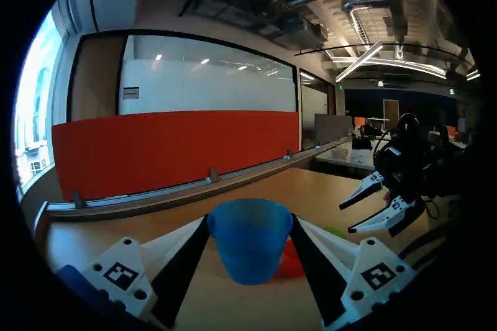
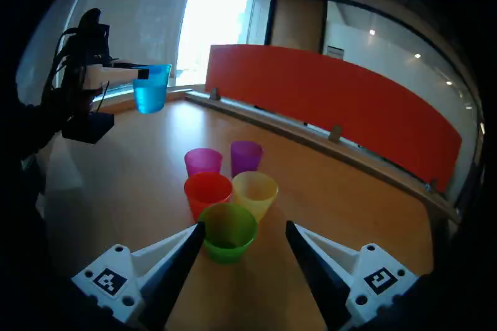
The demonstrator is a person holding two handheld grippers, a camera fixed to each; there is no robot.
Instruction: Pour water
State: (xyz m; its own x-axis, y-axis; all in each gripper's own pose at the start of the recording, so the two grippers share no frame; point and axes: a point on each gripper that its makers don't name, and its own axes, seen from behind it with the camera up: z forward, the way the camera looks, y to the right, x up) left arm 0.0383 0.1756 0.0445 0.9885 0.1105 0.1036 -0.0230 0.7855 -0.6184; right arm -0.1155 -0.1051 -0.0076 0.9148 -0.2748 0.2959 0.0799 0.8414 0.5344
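The left gripper [image 1: 249,222] is clamped on a blue cup [image 1: 250,241], its black fingers pressing the tapered, translucent plastic wall from both sides. In the right gripper view the cup hangs upright, well above the smooth wooden table [image 2: 348,200]. The right gripper [image 2: 244,228] stands apart, its jaws on either side of a green cup [image 2: 227,231] without clamping it. Behind that cup, four more round plastic cups stand bunched on the table: red [image 2: 207,191], yellow [image 2: 255,191], pink [image 2: 203,160] and purple [image 2: 246,156]. A flat red screen [image 2: 348,98] lines the table's far edge.
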